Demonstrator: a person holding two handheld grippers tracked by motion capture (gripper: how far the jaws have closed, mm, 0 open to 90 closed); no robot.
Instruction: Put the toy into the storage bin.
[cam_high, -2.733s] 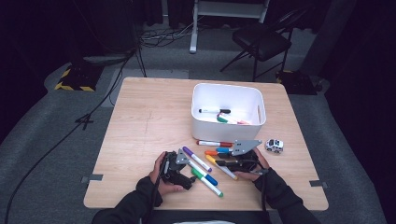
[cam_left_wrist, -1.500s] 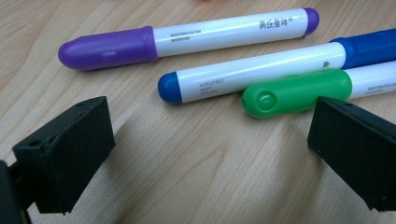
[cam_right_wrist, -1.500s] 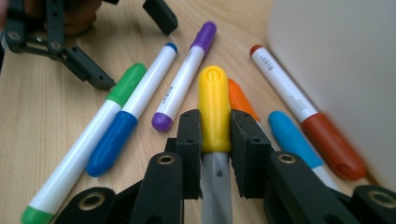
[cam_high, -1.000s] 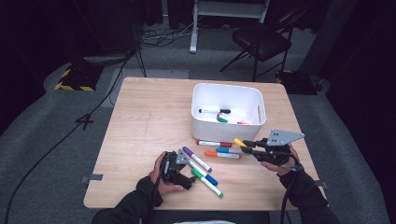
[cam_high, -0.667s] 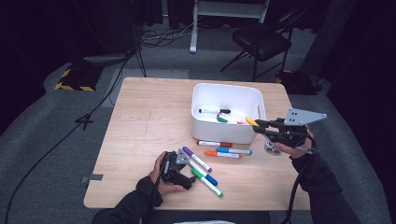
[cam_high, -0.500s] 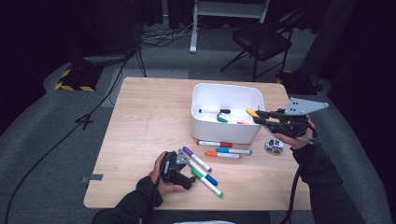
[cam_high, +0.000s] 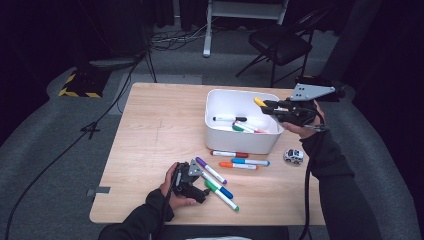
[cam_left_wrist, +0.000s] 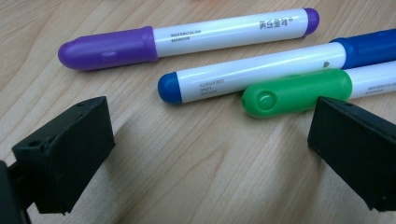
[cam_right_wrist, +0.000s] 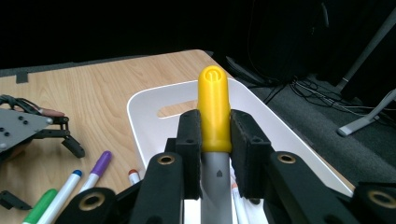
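Yellow-capped marker (cam_right_wrist: 214, 109) in black right gripper (cam_right_wrist: 214, 140); white bin (cam_high: 220, 131); purple-, blue-, green-capped markers (cam_left_wrist: 187, 42); pale wood table (cam_high: 155, 125)

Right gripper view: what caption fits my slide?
Right gripper shut on a yellow-capped marker, held above the white bin.

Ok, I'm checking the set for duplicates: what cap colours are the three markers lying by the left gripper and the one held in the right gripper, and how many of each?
purple marker: 1
blue marker: 1
green marker: 1
yellow marker, clamped in the right gripper: 1
Total: 4, no colour twice.
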